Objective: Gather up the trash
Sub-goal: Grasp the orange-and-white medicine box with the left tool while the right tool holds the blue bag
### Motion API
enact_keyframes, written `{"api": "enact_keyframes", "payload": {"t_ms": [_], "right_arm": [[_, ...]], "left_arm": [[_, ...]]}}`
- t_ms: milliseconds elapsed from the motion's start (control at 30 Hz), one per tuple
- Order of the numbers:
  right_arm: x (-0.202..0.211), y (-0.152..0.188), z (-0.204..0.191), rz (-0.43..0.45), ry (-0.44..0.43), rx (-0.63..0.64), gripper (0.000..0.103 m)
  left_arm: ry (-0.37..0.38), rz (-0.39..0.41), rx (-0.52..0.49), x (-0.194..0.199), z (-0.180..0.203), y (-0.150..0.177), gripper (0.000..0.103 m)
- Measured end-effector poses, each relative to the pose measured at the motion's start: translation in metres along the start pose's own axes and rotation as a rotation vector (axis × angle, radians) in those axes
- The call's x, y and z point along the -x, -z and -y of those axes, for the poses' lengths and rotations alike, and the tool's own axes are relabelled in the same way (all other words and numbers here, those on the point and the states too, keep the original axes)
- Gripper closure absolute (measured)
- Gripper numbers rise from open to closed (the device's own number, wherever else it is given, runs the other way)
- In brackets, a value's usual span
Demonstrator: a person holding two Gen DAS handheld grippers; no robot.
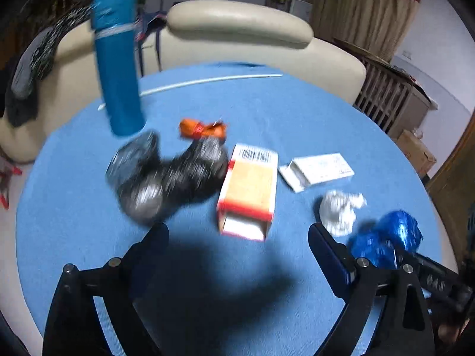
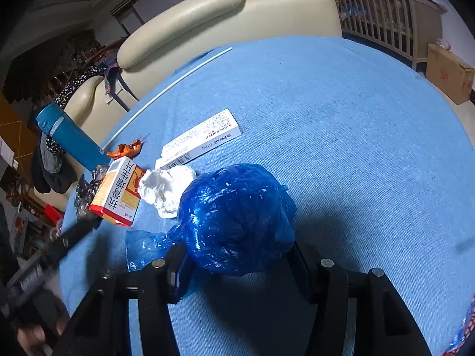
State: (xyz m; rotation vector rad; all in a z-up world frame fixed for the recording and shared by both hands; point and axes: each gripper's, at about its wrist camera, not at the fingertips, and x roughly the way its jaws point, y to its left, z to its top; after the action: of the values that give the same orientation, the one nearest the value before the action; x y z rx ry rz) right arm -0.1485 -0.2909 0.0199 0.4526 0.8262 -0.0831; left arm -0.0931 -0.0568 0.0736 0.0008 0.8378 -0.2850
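Trash: we see a blue plastic bag ball (image 2: 237,219), a white paper wad (image 2: 166,188), an orange and red box (image 2: 118,191), a white box (image 2: 202,139), an orange wrapper (image 2: 127,149) and a crinkly black bag (image 1: 169,175), all lying on the blue worktop (image 2: 356,148).
Landmark: we take the orange and red box as our marker; it lies on its side with one end open.
Right gripper (image 2: 237,259): our fingers are on both sides of the blue plastic bag ball and hold it, low on the worktop.
Blue plastic bag ball: it sits to the right of the orange and red box, just past the white paper wad.
Left gripper (image 1: 237,237): our fingers are spread wide and hold nothing, above the worktop just in front of the orange and red box.
Crinkly black bag: touching the box's left side, blurry.
Orange wrapper: just behind the box.
White box: right of the box, behind the paper wad.
Blue bottle (image 1: 117,62): stands behind the black bag.
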Motion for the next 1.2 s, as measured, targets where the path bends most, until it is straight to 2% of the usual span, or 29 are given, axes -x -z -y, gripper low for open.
{"api": "enact_keyframes", "payload": {"t_ms": [167,233,267,300,333,600,767,967,1200], "right_arm": [[0.001,0.000,0.000,-0.002,0.003,0.002,0.044],[0.001,0.001,0.000,-0.002,0.007,0.005,0.044],[0.001,0.000,-0.001,-0.003,0.009,0.007,0.044],[0.001,0.000,-0.001,-0.004,0.010,0.008,0.044],[0.001,0.000,-0.002,-0.006,0.011,0.009,0.044],[0.011,0.008,-0.003,-0.008,0.012,0.001,0.044],[0.031,0.020,-0.008,0.016,0.000,0.009,0.044],[0.053,0.034,-0.012,0.043,-0.011,0.013,0.044],[0.076,0.050,-0.014,0.071,-0.022,0.009,0.044]], "left_arm": [[-0.062,-0.026,-0.088,-0.034,0.014,-0.021,0.008],[-0.052,-0.058,-0.088,-0.047,0.016,-0.023,0.008],[-0.022,-0.081,-0.081,-0.052,0.017,-0.021,0.012],[-0.012,-0.093,-0.076,-0.054,0.018,-0.019,0.056],[-0.015,-0.115,-0.080,-0.054,0.018,-0.018,0.057],[-0.003,-0.076,-0.047,-0.016,0.016,0.028,0.058],[-0.041,-0.054,-0.040,0.009,0.013,0.053,0.058],[-0.051,-0.055,-0.019,0.028,0.007,0.071,0.058],[-0.053,-0.021,-0.023,0.056,0.007,0.083,0.058]]}}
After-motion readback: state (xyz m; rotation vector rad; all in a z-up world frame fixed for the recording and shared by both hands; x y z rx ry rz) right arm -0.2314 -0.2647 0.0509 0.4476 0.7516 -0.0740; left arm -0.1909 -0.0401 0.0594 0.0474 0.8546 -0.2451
